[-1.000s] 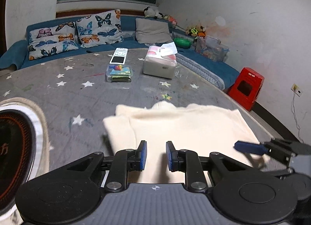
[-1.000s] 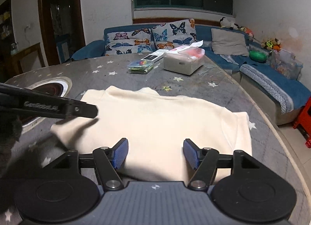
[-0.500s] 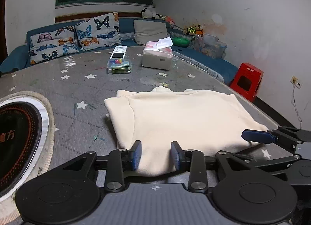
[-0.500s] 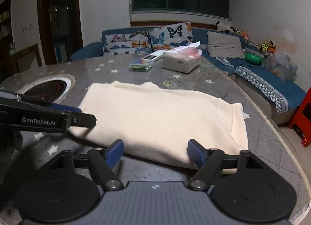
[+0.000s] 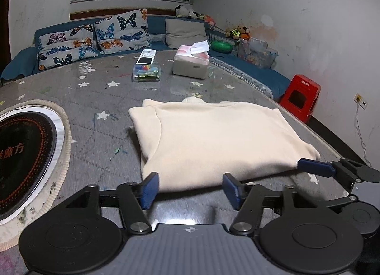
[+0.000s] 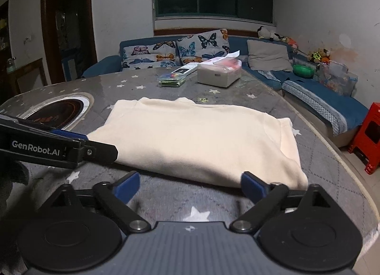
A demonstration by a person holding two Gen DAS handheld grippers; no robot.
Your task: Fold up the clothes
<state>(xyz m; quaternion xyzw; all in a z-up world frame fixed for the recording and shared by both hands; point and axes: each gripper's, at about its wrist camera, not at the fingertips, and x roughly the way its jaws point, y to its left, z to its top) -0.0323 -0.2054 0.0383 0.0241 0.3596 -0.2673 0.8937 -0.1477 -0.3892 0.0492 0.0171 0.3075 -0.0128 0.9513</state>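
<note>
The cream garment (image 5: 213, 137) lies flat on the counter (image 5: 99, 99), already folded into a broad rectangle, directly ahead of both sets of fingers. Its long axis runs crosswise to the fingers, left to right in both wrist views, with the collar on the far edge and the near folded edge closest to the fingers. The left gripper (image 5: 191, 190) is spread wide and holds nothing; its fingers (image 5: 149, 189) sit just short of the near edge, toward the garment's left end. The right gripper (image 6: 190, 186) is likewise spread and empty, its fingers (image 6: 253, 186) just short of the same edge toward the right end, where a folded-in sleeve layer (image 6: 288, 137) shows as a raised strip. Each gripper appears in the other's view: the right one at the garment's near right corner (image 5: 313, 167), the left one at the near left corner (image 6: 99, 152). Whether either tip touches the cloth cannot be told. Judgement: neither gripper is clearly nearer, and both face the long near edge squarely. If a further fold is intended, it would likely bring one short end across to the other along the long axis, with each gripper serving the end on its own side. The tissue box (image 5: 191, 67) and small clear box (image 5: 146, 73) lie well beyond the far edge, apart from the garment.
</note>
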